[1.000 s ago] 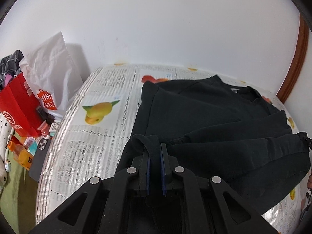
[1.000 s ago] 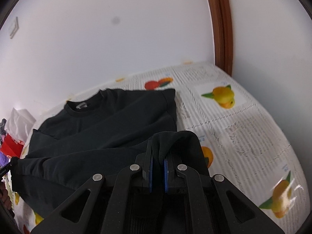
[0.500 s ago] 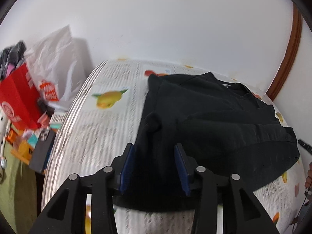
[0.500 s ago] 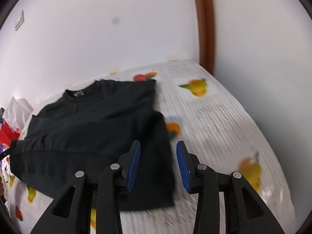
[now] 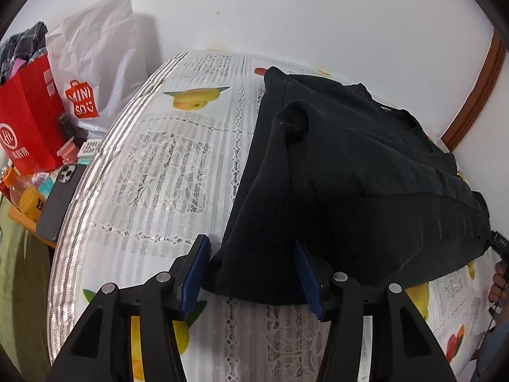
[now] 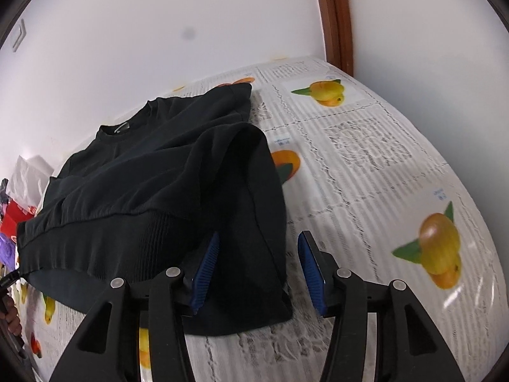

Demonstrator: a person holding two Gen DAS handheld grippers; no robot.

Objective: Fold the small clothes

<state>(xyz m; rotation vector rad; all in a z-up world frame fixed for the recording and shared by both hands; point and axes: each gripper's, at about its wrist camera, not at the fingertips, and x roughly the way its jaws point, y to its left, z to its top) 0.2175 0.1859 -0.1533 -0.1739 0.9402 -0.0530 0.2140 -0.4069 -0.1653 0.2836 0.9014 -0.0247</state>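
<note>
A black top (image 5: 356,184) lies on the desk (image 5: 165,172), folded over itself, collar at the far side by the wall. The left hand-held gripper (image 5: 251,273) hangs over its near left corner, jaws opening, cloth between the blue pads but not pinched. The right hand-held gripper (image 6: 259,270) does the same at the near right corner, gripping nothing. Left of the desk stand a red bag (image 5: 28,127), a white bag (image 5: 98,60) and a phone (image 5: 60,200).

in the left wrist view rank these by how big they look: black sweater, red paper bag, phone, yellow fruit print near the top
1. black sweater
2. red paper bag
3. phone and yellow fruit print: too alike to rank.
</note>
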